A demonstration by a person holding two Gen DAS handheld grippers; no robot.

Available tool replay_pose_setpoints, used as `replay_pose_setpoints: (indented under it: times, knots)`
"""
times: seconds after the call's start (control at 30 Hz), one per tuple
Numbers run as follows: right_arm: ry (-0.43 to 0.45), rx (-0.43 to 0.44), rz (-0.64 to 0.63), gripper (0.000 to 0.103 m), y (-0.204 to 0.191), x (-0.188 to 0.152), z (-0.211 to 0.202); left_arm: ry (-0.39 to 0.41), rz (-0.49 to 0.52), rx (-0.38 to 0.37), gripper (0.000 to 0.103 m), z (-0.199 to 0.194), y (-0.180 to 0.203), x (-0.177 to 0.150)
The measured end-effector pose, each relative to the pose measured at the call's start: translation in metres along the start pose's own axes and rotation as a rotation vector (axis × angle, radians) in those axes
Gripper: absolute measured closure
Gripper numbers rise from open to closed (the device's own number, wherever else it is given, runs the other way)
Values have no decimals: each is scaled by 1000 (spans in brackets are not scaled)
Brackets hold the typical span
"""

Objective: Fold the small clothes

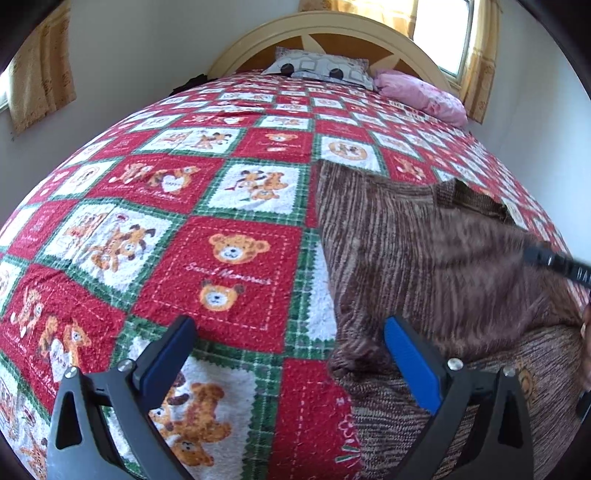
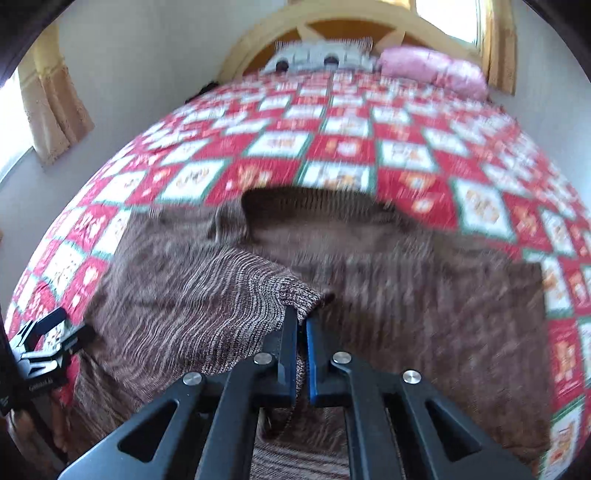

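Note:
A brown striped knit sweater (image 1: pixel 424 258) lies spread on the red, white and green teddy-bear quilt (image 1: pixel 229 258). My left gripper (image 1: pixel 291 328) is open above the sweater's left edge, nothing between its blue pads. In the right wrist view the same sweater (image 2: pixel 424 295) covers the middle of the bed, its neck opening at the far side. My right gripper (image 2: pixel 302 317) is shut on a folded sleeve end (image 2: pixel 258 295) of the sweater, lifted a little off the body. The right gripper's black finger (image 1: pixel 554 264) shows at the right edge of the left wrist view.
A grey patterned pillow (image 1: pixel 321 68) and a pink pillow (image 1: pixel 424 96) lie at the wooden headboard (image 1: pixel 332 29). Curtained windows stand at both sides. The other gripper's body (image 2: pixel 40 350) shows at the left edge of the right wrist view.

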State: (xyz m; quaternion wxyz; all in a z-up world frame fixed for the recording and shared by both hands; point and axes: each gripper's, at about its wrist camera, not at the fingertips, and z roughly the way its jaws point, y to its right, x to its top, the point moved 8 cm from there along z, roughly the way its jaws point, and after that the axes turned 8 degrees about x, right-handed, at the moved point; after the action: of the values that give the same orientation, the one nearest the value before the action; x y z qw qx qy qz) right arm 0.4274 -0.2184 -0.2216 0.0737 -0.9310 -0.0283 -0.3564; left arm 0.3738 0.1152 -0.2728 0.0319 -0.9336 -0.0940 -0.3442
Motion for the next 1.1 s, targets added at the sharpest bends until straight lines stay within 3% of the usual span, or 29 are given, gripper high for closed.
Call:
replay_pose_setpoints:
  times: [0.2, 0.23, 0.27, 0.33, 0.4, 0.6, 0.67, 0.7, 0.83, 0.97, 1.1]
  knots:
    - [-75, -47, -22, 98, 16, -9, 24, -10, 27, 11, 0, 2, 4, -2]
    - [-68, -65, -35, 90, 16, -11, 22, -10, 28, 12, 0, 2, 3, -2]
    - [-56, -73, -39, 72, 16, -12, 17, -10, 28, 13, 0, 2, 4, -2]
    - [-33, -8, -1, 49, 14, -16, 1, -9, 27, 12, 0, 1, 4, -2]
    - [0, 48, 21, 49, 8, -21, -17, -8, 24, 11, 0, 1, 4, -2]
    - [-1, 86, -136, 53, -34, -38, -29, -6, 16, 6, 0, 1, 3, -2]
    - [-55, 71, -179, 78, -43, -48, -17, -5, 13, 5, 0, 1, 2, -1]
    - [-95, 54, -185, 81, -41, -58, -10, -5, 14, 5, 0, 1, 1, -1]
    - [-116, 27, -190, 82, -32, -78, -9, -5, 12, 3, 0, 1, 1, -2]
    - [-118, 45, -153, 82, -23, -78, -13, -5, 15, 7, 0, 1, 1, -2]
    - [-33, 64, -128, 82, -26, -65, -30, 2, 17, 18, 0, -2, 2, -3]
